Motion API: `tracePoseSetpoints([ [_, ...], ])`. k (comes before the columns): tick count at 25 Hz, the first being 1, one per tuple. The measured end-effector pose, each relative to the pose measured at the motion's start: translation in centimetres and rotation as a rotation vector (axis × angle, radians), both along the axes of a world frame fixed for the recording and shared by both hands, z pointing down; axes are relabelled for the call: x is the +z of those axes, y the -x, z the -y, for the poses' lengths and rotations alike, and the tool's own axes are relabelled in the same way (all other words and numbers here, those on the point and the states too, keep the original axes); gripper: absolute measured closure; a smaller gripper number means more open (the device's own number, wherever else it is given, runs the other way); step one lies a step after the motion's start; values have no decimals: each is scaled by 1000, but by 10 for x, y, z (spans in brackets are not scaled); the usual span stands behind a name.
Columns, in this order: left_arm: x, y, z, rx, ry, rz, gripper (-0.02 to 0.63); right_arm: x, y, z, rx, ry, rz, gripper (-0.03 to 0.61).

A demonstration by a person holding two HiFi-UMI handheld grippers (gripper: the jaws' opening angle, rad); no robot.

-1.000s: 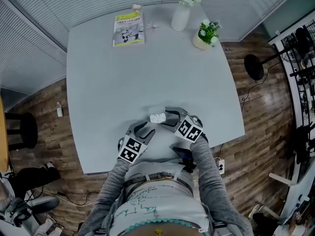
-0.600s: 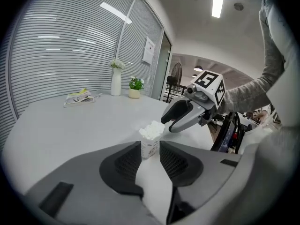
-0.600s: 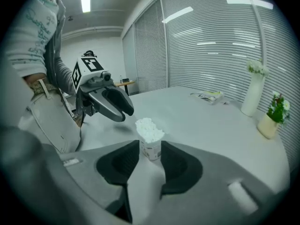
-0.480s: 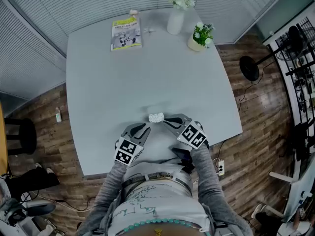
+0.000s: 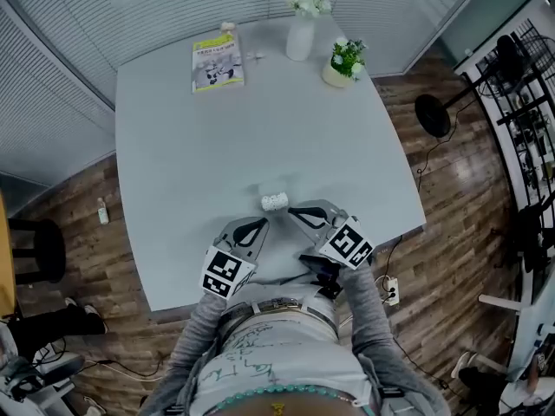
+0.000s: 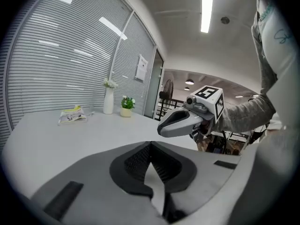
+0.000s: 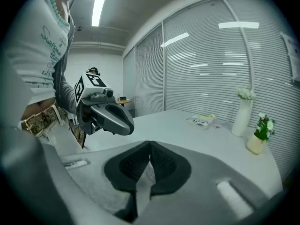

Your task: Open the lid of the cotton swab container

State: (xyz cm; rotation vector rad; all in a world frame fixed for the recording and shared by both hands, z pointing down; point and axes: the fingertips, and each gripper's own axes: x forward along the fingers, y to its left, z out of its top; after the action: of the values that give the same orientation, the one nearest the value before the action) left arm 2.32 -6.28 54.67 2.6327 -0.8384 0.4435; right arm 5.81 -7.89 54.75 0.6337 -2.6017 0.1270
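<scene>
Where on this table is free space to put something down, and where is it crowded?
The wide middle of the table, between the booklet and the cotton swab container, is bare. Crowded: the far edge, with vase and potted plant.

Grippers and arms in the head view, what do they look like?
The left gripper and right gripper are grey, rounded two-jaw shells, each topped by a cube of black-and-white square markers. Their pads are black and ribbed. The person wears grey long sleeves and a light top with scribbled print.
</scene>
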Motion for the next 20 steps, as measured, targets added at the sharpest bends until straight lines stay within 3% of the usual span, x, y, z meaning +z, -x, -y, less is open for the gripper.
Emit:
tracePoseSetpoints([
  [7,-51,-2,1,-13,-119,-84,615,-58,14,-3,54,-132,74,577],
  [11,-78,-1,3,-28,-187,-109,615,-96,21,-4,102,-188,168,577],
  [20,-122,5,0,-64,-272,-146,615,-145,18,-12,226,-248,325,577],
])
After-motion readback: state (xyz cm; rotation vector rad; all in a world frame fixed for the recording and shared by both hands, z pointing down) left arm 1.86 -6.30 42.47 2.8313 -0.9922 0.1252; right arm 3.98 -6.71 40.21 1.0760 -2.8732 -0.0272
